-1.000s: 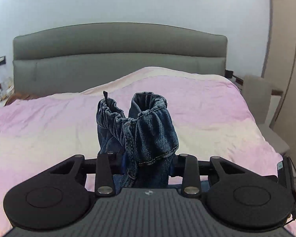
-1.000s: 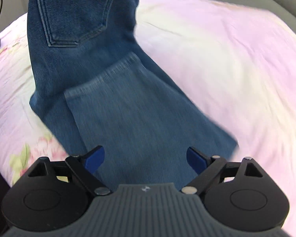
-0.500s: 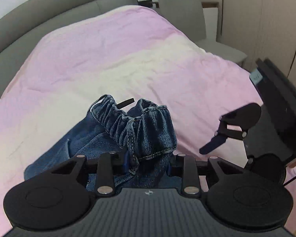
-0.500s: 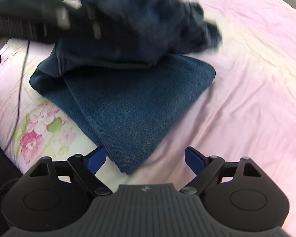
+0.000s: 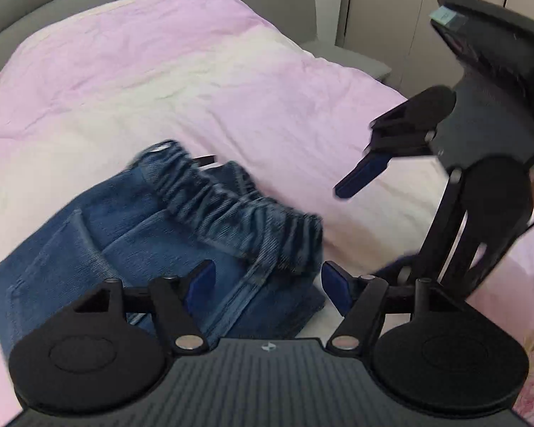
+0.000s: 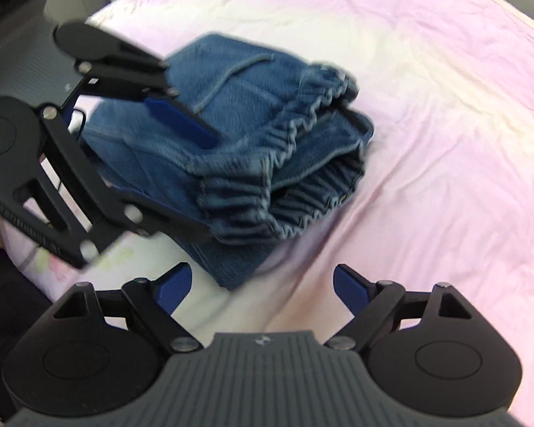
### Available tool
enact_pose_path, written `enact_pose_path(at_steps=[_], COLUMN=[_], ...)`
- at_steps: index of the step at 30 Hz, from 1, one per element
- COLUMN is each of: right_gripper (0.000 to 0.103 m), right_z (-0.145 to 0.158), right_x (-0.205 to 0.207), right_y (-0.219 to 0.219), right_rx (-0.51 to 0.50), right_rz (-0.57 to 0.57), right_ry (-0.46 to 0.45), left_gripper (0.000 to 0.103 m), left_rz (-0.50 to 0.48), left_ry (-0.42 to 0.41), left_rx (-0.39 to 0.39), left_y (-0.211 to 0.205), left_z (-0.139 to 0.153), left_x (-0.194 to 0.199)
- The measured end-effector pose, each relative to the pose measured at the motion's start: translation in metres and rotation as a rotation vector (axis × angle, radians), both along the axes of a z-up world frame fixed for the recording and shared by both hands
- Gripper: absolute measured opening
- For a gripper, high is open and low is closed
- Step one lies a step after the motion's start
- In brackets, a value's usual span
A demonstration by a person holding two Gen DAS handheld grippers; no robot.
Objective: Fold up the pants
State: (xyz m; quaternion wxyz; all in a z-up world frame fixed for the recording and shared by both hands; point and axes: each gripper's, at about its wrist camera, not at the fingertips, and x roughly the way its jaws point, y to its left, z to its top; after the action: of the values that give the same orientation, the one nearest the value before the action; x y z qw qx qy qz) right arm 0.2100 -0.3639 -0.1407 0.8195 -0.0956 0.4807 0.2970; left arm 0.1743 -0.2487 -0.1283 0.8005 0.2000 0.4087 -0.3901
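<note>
Pink-cream bedspread [image 5: 195, 82], grey headboard [image 5: 53, 3] — chair [image 5: 277, 0]

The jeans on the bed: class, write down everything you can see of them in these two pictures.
The jeans are blue denim, folded into a thick, layered bundle on the pink and cream bedspread. The gathered elastic waistband lies on top, crumpled and gaping, and a stitched back pocket shows. The left gripper hangs over them, its jaws just opened and the pads pressing on nothing. The right gripper is open beside the bundle, not touching it.

Soft, even daylight, faint shadows; fisheye bending at the edges, motion blur on the jeans [image 5: 181, 235].
</note>
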Motion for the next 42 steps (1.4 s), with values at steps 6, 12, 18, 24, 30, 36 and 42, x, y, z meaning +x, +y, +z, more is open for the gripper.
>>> enact_pose_path(at_steps=[6, 12, 18, 24, 30, 36, 42], right_gripper=[0.076, 0.070, 0.068, 0.032, 0.017, 0.012, 0.011], right_z=[0.034, 0.034, 0.010, -0.003, 0.071, 0.047, -0.020], right_x=[0.010, 0.043, 0.076, 0.093, 0.057, 0.018, -0.004], right_y=[0.006, 0.034, 0.047, 0.045, 0.071, 0.058, 0.060], right_rx=[0.134, 0.163, 0.124, 0.157, 0.180, 0.140, 0.082], right_rz=[-0.128, -0.232, -0.354, -0.502, -0.397, -0.430, -0.440], right_ry=[0.015, 0.050, 0.128, 0.207, 0.006, 0.023, 0.072], left_gripper=[0.085, 0.085, 0.071, 0.037, 0.026, 0.024, 0.025], left_rz=[0.133, 0.267, 0.322, 0.354, 0.401, 0.429, 0.418], left_ry=[-0.087, -0.079, -0.042, 0.001, 0.011, 0.088, 0.109], left_rx=[0.113, 0.208, 0.170, 0.105, 0.093, 0.063, 0.085], left_y=[0.093, 0.177, 0.190, 0.212, 0.224, 0.237, 0.232], left_z=[0.000, -0.034, -0.061, -0.058, -0.058, -0.067, -0.073], left_x=[-0.009, -0.025, -0.024, -0.019, -0.019, -0.017, -0.012])
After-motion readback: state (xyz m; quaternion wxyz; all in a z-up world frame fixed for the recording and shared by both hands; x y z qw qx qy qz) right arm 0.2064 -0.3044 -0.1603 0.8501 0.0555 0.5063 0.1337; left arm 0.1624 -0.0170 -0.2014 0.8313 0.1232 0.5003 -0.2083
